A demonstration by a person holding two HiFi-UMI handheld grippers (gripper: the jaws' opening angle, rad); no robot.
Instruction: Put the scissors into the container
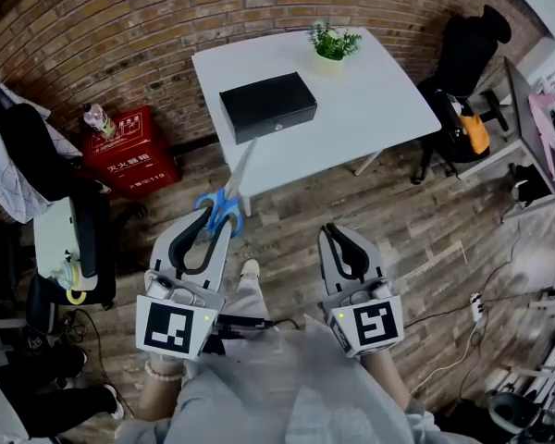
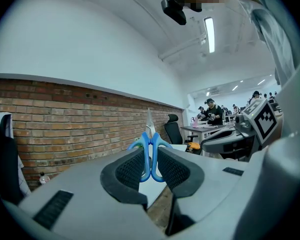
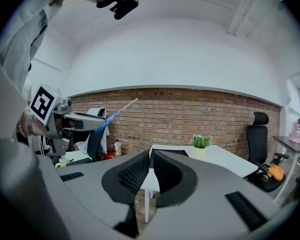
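Brick wall (image 1: 166, 17), white table (image 1: 379, 100) bearing container (image 1: 268, 104)

Item 1: scissors (image 1: 229, 191). Blue loop handles, pale metal blades closed together. Not resting on anything; I have the handles (image 2: 150, 140) pinched between the jaws of the left gripper (image 1: 215, 215). The blades point up and away, toward the worktop's (image 1: 375, 100) front edge, and read as one thin slanted line (image 3: 110, 118) from the right gripper view.

Item 2: container (image 1: 268, 105). Black, flat, rectangular box lying near the worktop's front-left corner, long side along the front edge. I cannot tell if it is lidded.
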